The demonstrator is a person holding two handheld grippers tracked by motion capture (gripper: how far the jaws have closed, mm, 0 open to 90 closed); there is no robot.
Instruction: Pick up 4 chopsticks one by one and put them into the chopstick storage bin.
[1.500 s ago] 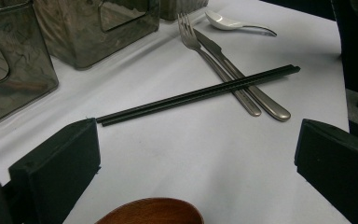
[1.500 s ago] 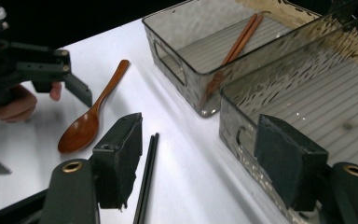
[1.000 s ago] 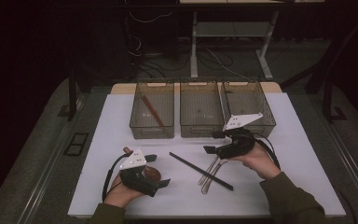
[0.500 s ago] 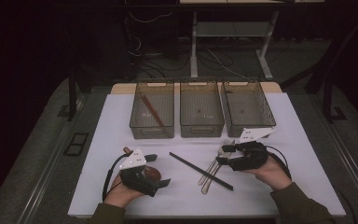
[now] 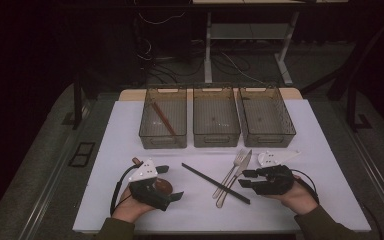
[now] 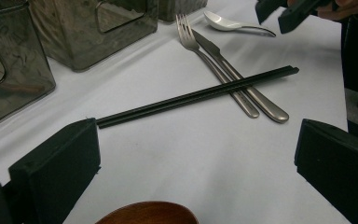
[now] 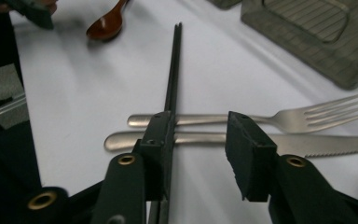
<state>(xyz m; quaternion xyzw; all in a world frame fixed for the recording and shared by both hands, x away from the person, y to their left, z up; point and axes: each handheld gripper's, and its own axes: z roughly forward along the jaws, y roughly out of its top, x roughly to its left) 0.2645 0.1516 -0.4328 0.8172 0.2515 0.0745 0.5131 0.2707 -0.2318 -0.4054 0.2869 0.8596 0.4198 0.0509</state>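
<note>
Black chopsticks (image 7: 173, 70) cross fork (image 7: 279, 118), knife (image 7: 307, 143) | right gripper (image 7: 200, 140) jaws narrow, empty | left gripper (image 6: 191, 158) jaws wide | left gripper view: spoon (image 6: 235, 24)

table cover (image 5: 115, 150): white | chopsticks (image 5: 215, 183): matte black, centre | fork (image 5: 232, 167) + knife (image 5: 241, 167): silver steel | spoon (image 7: 106, 23): glossy brown wood, upper left | three bins (image 5: 216, 117): smoky translucent grey | both grippers (image 5: 252, 178) (image 5: 171, 183): black, white top plates
</note>
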